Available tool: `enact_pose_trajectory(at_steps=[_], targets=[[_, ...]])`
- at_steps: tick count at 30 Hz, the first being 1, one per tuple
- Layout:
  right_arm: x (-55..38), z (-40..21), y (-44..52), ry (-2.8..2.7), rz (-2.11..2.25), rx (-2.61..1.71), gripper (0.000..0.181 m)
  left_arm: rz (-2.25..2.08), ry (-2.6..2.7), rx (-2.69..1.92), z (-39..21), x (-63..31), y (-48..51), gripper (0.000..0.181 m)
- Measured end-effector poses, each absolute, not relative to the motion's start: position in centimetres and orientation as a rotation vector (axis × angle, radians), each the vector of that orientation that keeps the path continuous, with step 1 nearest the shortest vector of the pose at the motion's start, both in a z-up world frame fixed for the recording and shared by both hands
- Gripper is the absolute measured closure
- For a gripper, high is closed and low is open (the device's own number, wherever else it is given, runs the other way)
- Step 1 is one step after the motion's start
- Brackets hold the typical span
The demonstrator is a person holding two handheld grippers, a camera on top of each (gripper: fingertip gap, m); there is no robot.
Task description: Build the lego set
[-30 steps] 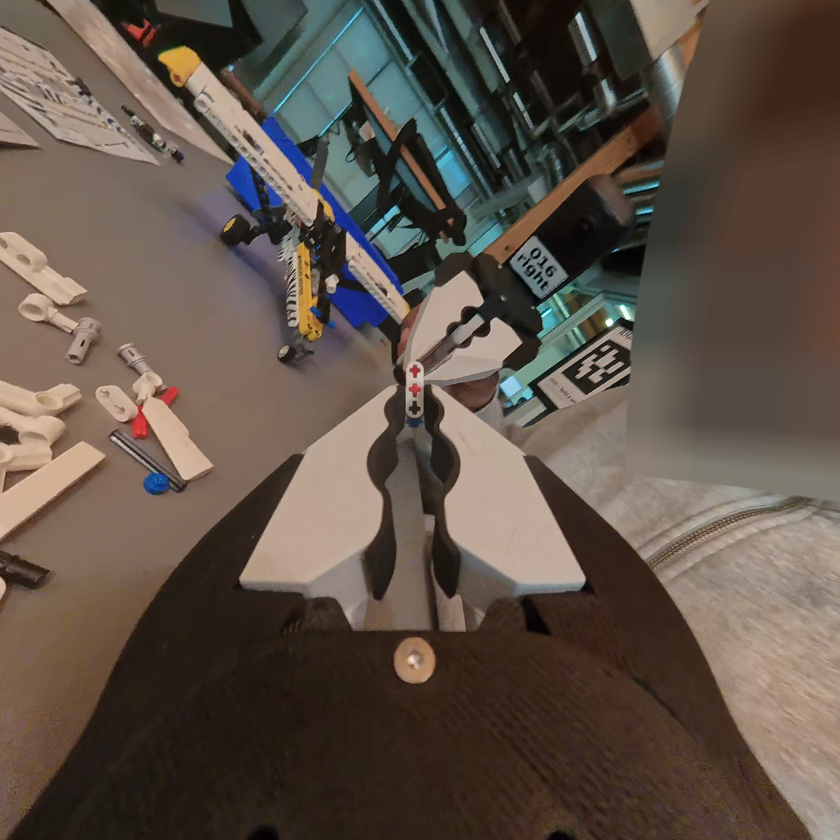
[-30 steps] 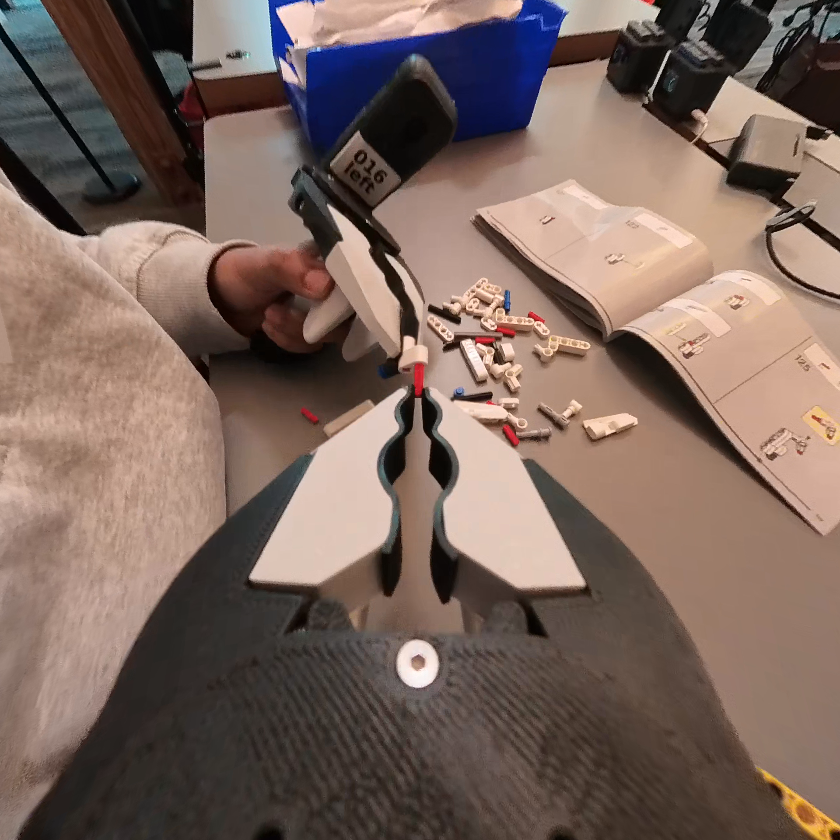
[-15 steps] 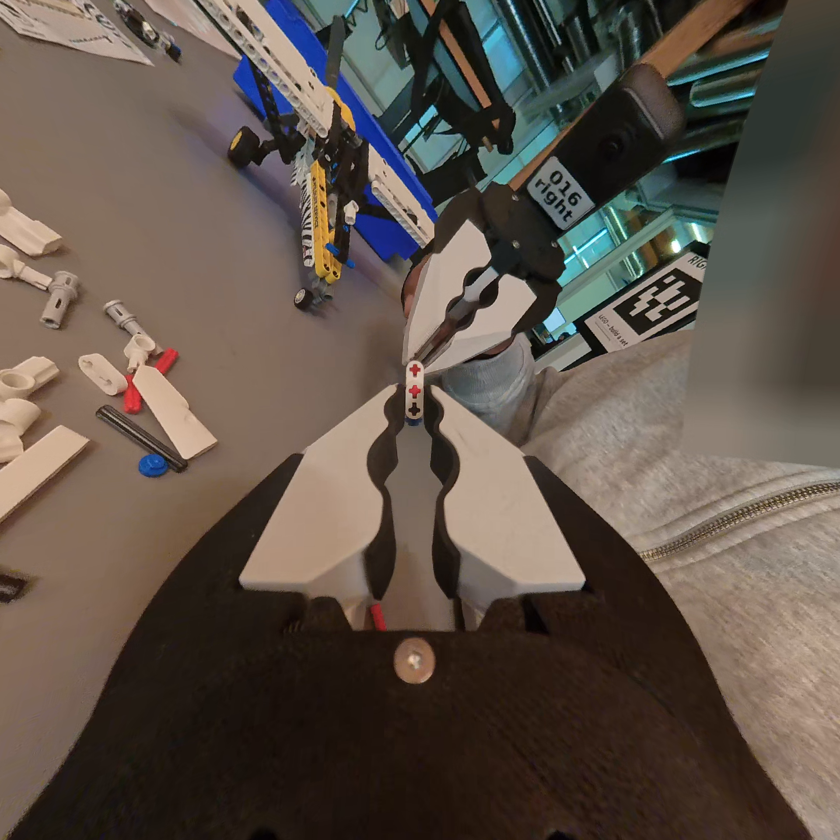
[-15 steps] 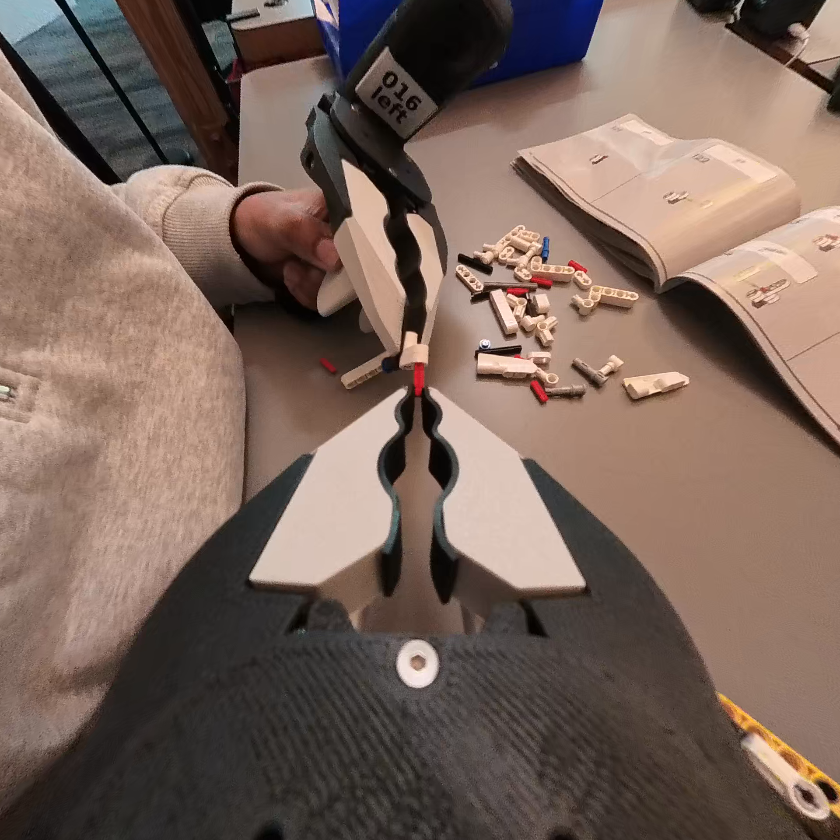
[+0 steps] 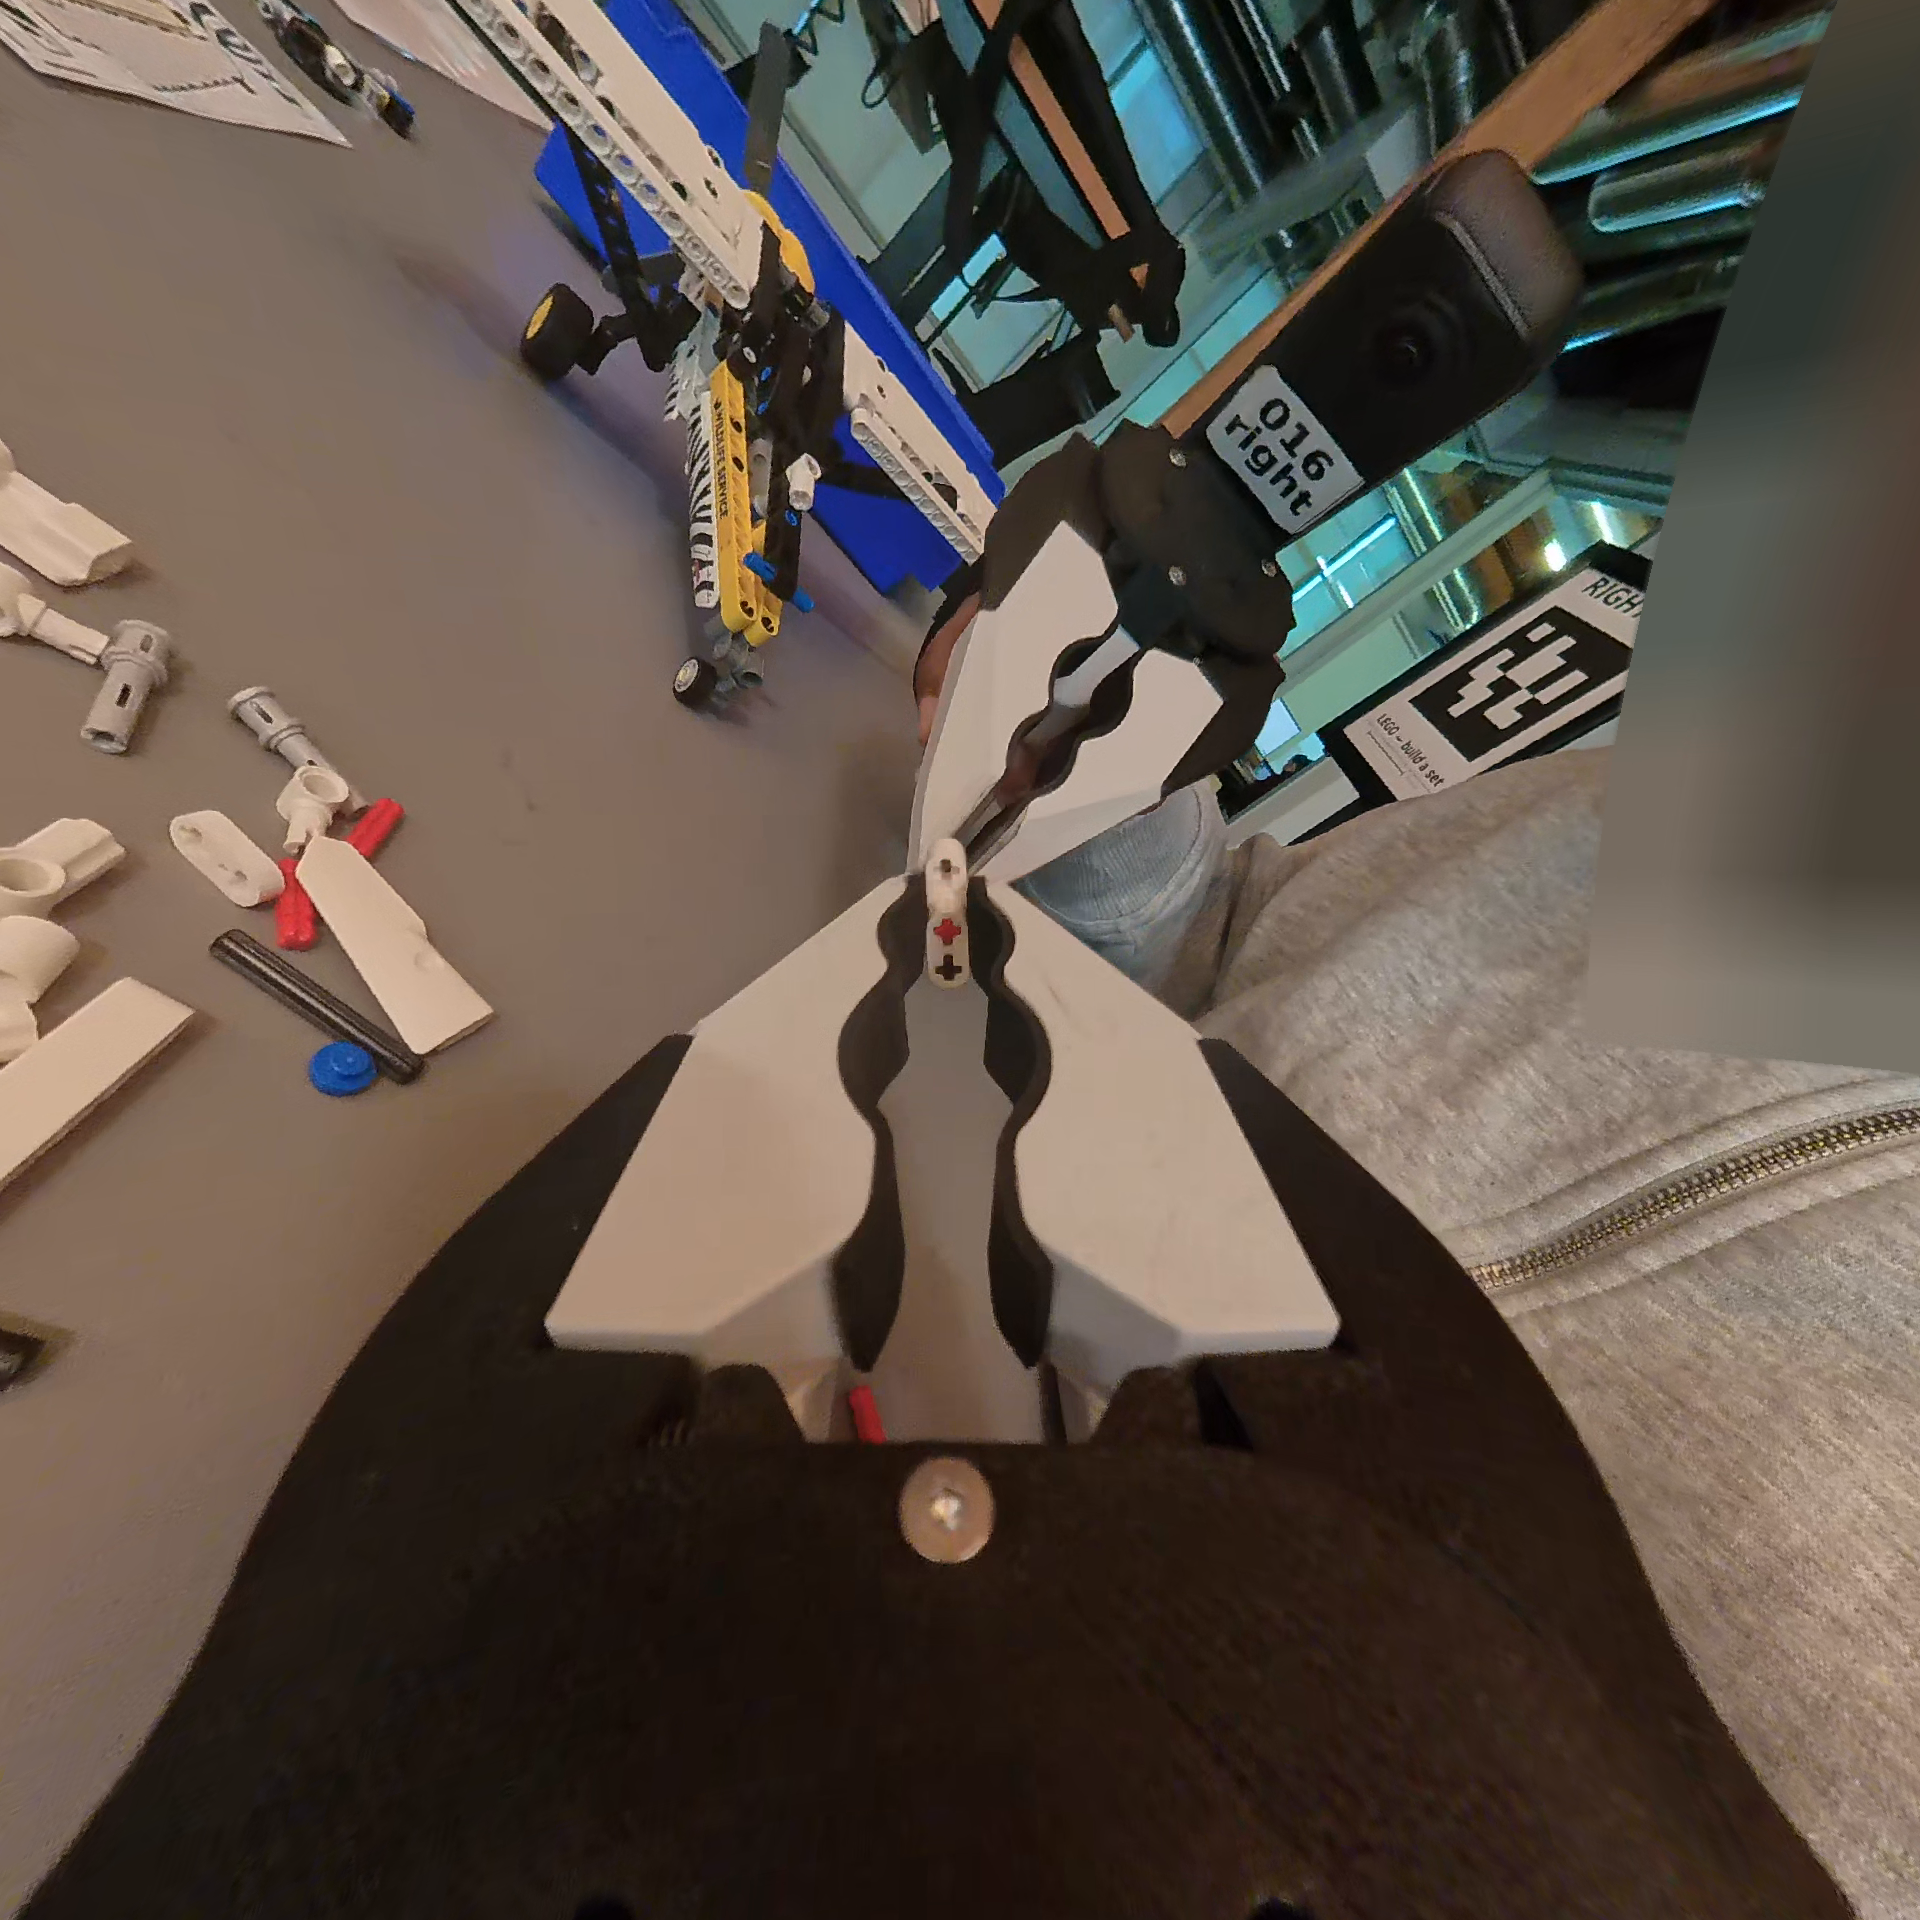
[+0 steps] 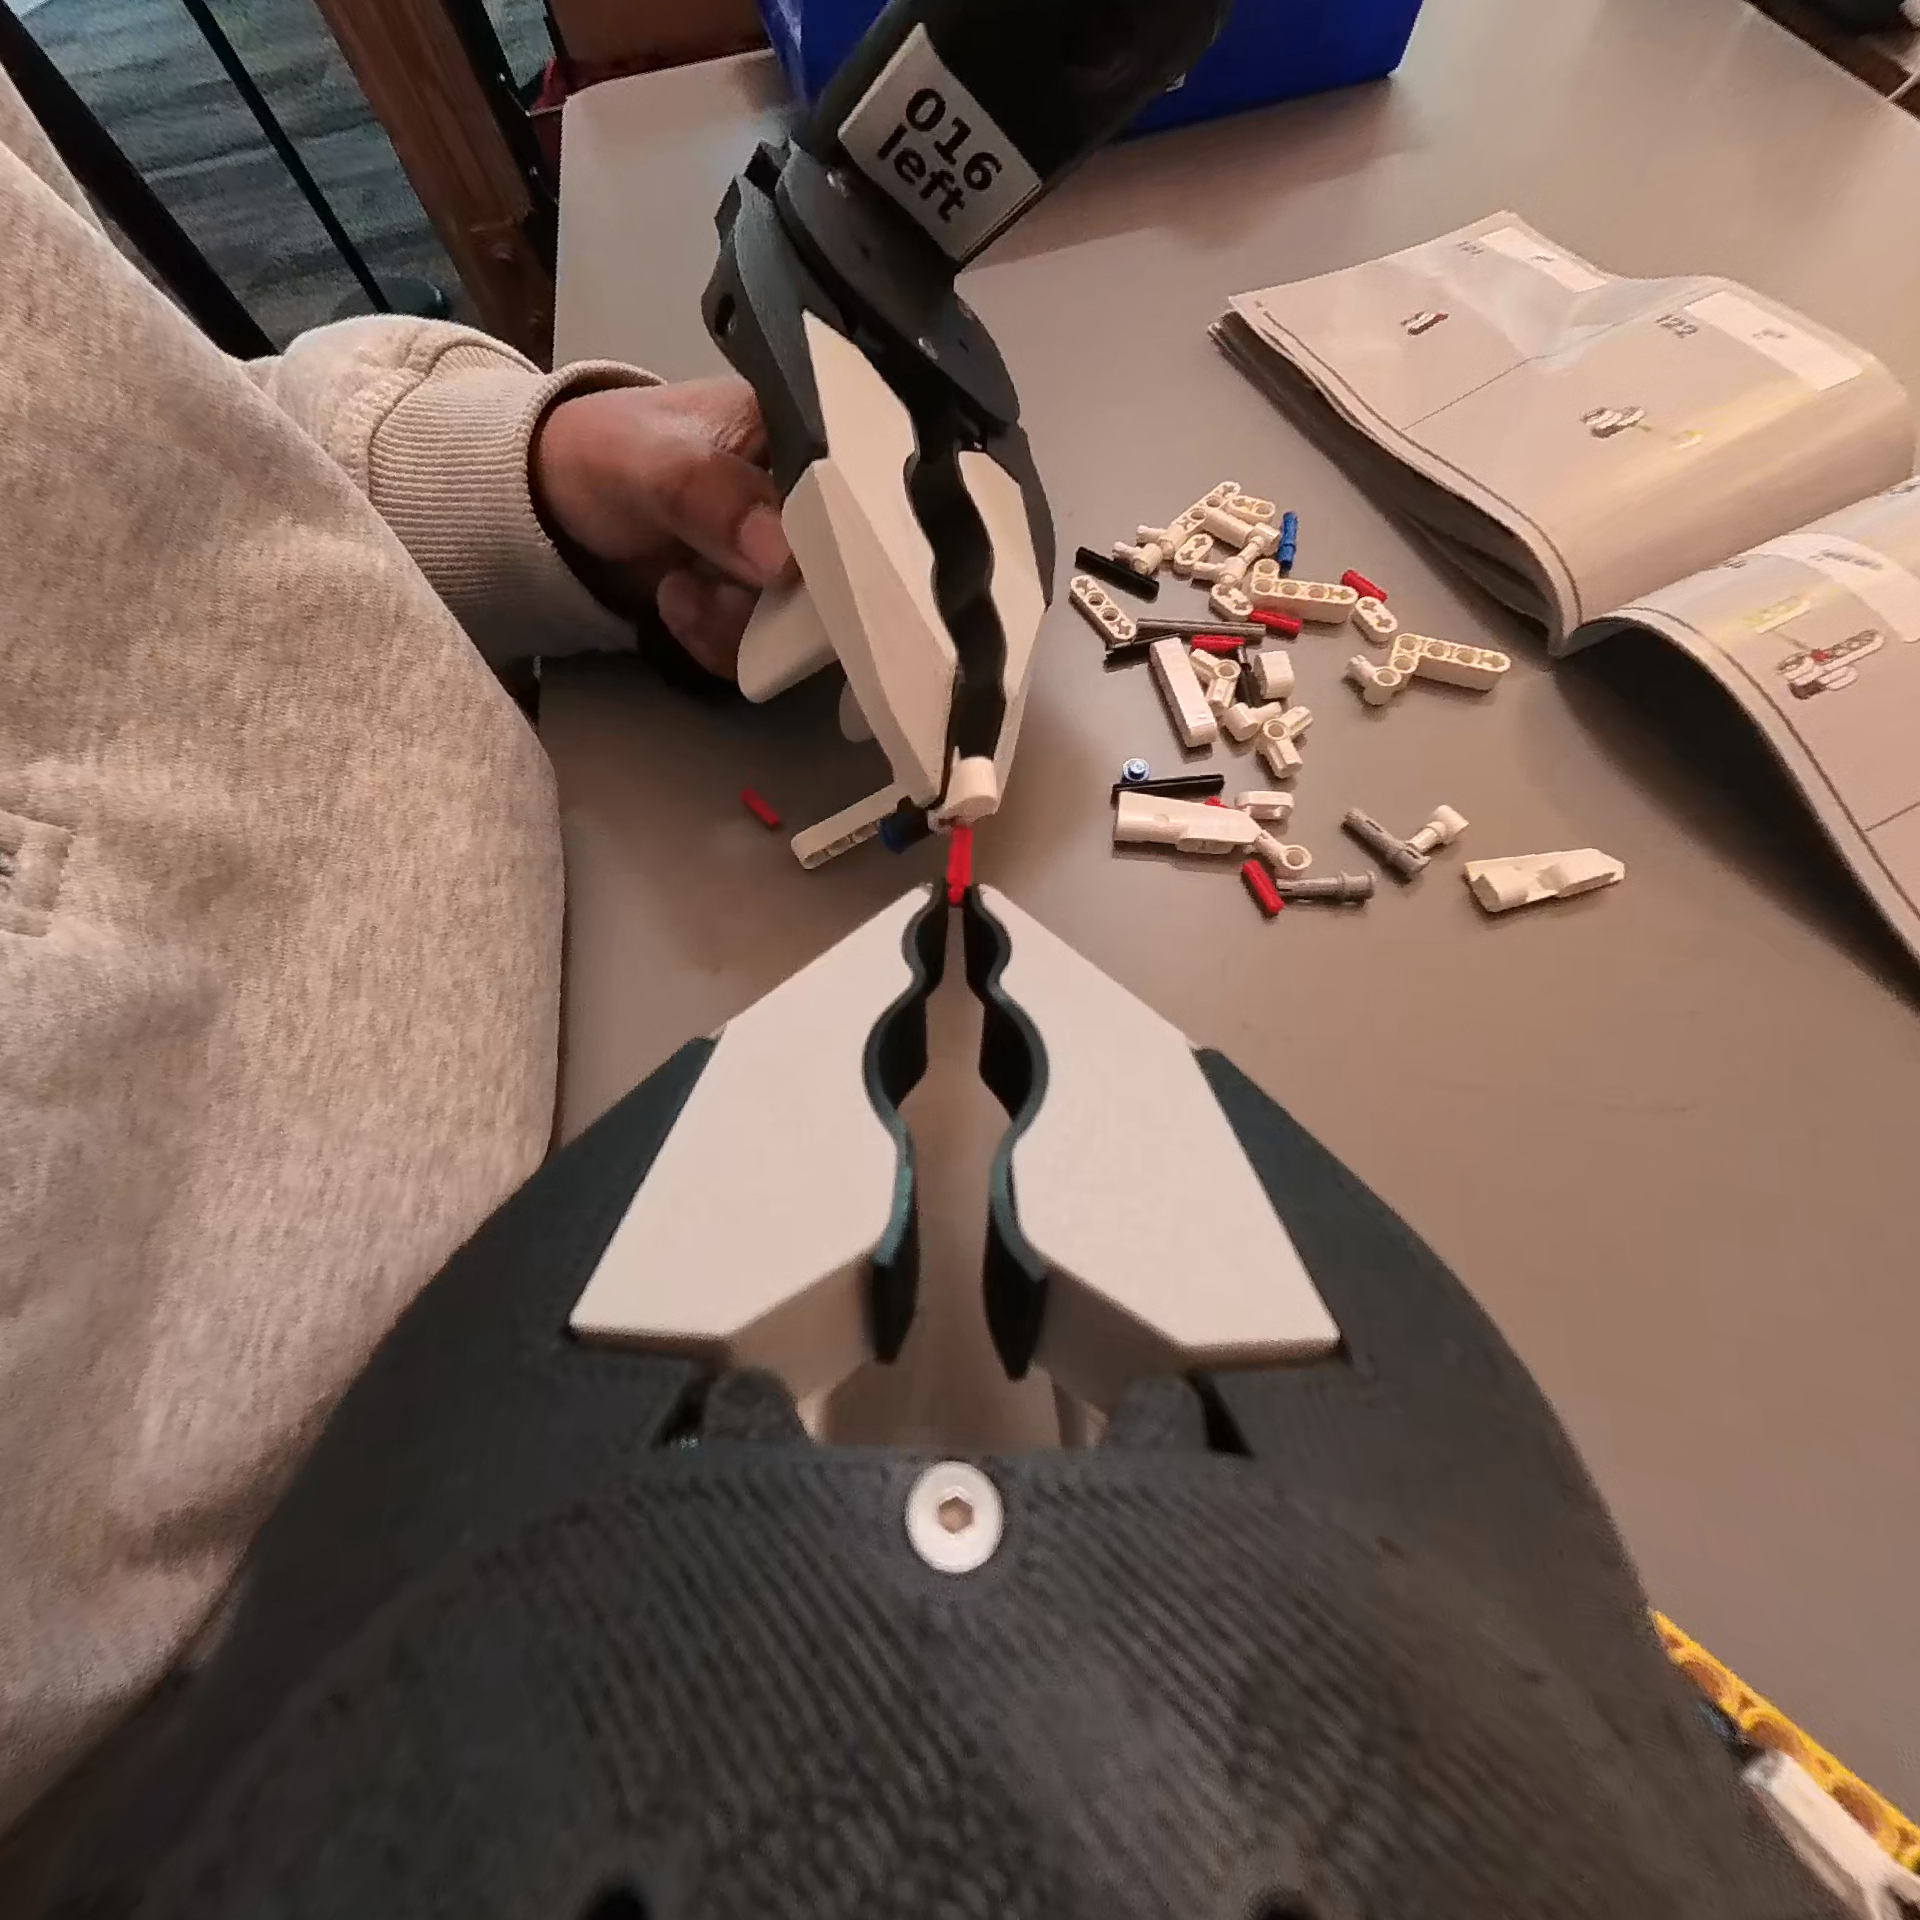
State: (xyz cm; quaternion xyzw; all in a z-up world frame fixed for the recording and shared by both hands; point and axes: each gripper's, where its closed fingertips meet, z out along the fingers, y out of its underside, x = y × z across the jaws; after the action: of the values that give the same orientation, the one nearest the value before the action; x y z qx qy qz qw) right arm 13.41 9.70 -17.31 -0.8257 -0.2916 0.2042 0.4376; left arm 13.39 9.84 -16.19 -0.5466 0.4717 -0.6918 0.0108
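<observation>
Above the grey table, the left gripper pinches a small white connector; the right gripper, nearly closed, holds a red pin at its hole. Behind the connector stands a half-built model; loose pieces remain, suggesting much work left. Beyond lies an open manual.

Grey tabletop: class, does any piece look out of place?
Yes: one short red plastic pin lies alone near the table edge beside the person's sleeve, apart from the main scatter of white, red and black plastic pieces.

Red pin, white beam
</observation>
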Motion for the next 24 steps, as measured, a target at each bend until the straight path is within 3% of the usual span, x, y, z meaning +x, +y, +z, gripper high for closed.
enact_pose_trajectory(at_steps=[24], targets=[[13.9,-16.2,9.7,-0.745,0.405,-1.987,0.180,-2.207,1.483,-1.742,-16.4,13.3,9.7,0.177]])
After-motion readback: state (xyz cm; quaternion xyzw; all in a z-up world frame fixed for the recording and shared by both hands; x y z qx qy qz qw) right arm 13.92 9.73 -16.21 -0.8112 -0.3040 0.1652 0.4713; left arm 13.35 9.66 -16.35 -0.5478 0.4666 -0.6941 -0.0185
